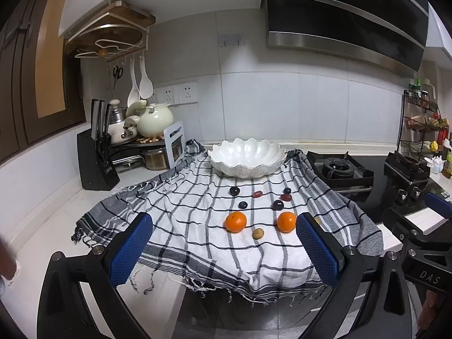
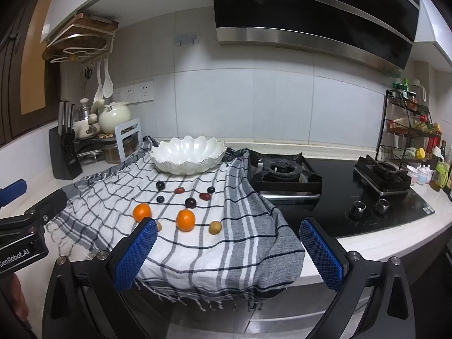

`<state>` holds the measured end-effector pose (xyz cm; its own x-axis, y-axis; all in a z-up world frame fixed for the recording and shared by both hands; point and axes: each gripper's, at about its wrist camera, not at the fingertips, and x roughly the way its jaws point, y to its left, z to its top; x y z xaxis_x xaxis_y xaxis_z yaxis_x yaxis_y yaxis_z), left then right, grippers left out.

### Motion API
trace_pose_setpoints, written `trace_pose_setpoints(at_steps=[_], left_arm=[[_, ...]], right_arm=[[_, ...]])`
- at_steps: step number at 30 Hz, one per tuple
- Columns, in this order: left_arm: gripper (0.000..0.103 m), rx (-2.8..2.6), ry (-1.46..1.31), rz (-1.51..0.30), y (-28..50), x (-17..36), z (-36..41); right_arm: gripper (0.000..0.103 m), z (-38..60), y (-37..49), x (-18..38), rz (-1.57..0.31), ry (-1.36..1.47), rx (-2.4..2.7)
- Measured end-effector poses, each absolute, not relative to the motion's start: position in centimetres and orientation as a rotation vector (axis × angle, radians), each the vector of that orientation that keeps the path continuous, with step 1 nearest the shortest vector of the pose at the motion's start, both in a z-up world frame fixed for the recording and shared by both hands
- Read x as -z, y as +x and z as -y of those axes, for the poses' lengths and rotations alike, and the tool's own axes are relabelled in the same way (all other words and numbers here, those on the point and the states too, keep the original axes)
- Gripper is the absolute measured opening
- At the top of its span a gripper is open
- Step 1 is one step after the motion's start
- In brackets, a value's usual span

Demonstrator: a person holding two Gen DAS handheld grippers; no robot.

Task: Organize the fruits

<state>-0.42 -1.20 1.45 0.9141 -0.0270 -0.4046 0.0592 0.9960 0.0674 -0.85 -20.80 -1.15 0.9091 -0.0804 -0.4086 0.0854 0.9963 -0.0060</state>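
A white scalloped bowl (image 1: 246, 156) (image 2: 188, 154) stands empty at the back of a checked cloth (image 1: 197, 226) (image 2: 240, 240). In front of it lie two oranges (image 1: 236, 221) (image 2: 185, 219), several dark plums (image 1: 234, 191) (image 2: 160, 185), reddish dates (image 1: 257, 194) (image 2: 179, 190) and small tan longans (image 1: 258, 233) (image 2: 214, 227). My left gripper (image 1: 223, 243) hangs open before the cloth's front edge, with nothing between its blue pads. My right gripper (image 2: 228, 243) is open too, near the cloth's right front corner, holding nothing.
A black knife block (image 1: 96, 163) and pots (image 1: 154, 118) stand at the left. A gas hob with two burners (image 2: 282, 172) lies right of the cloth, and a spice rack (image 2: 406, 124) stands at the far right. The counter's front edge runs just under the cloth's fringe.
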Motion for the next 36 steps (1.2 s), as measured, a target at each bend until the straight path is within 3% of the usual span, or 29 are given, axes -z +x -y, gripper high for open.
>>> trace_pose_setpoints(at_steps=[36], left_arm=[[0.103, 0.04, 0.08, -0.437, 0.6, -1.3, 0.9]], right_arm=[[0.102, 21.0, 0.2, 1.2, -0.428, 0.019, 0.075]])
